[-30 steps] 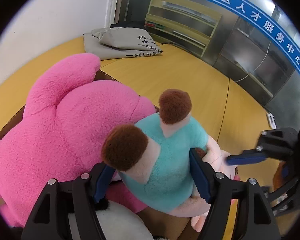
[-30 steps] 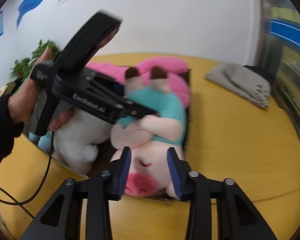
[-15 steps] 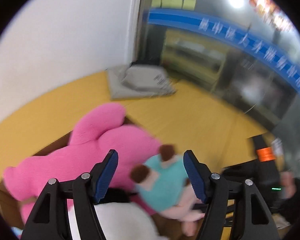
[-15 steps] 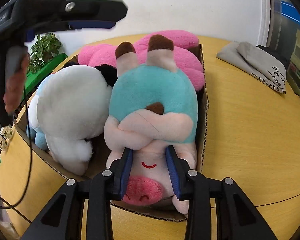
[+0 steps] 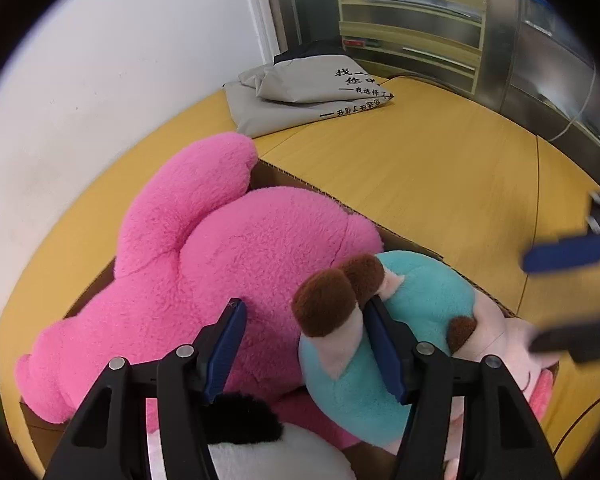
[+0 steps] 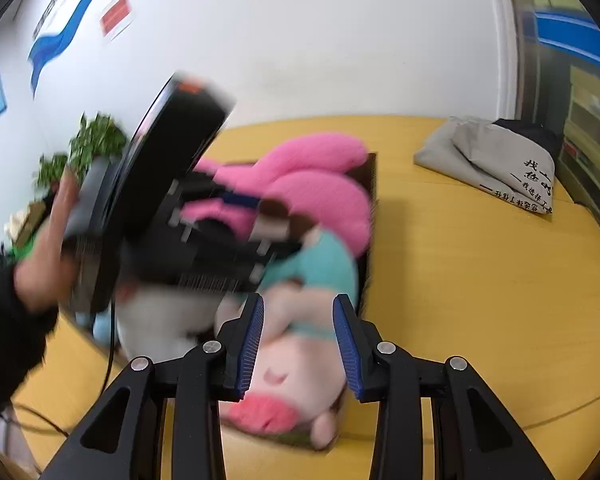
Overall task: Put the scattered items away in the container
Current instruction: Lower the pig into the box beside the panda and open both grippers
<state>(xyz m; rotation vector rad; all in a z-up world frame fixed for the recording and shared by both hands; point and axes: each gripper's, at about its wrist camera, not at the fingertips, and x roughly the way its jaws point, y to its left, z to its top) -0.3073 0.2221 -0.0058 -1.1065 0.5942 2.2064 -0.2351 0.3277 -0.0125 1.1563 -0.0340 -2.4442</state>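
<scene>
A: Pink plush fills most of the cardboard box (image 5: 328, 194): the big pink toy (image 5: 220, 264) lies along its far side, and the pig in the teal shirt (image 5: 416, 292) is wedged beside it, feet up, head at the near rim.

B: And the tongs?

A: The left gripper (image 5: 304, 344) stands wide, one brown foot (image 5: 326, 304) between its fingers, the right finger against it, the left one clear. The right gripper (image 6: 298, 340) is spread over the pig's face (image 6: 288, 376), nothing pinched.

B: What could go wrong?

A: The pig's snout (image 6: 264, 416) hangs over the box edge. I'd guess a tug on that foot could lever the head out onto the yellow table (image 6: 480, 280), or drag the pink toy up with it.

B: What can't you make out?

A: The right view is smeared; the left tool crosses it as a dark blur. The white plush (image 5: 276, 456) is cut off low in frame, and the box floor is buried.
</scene>
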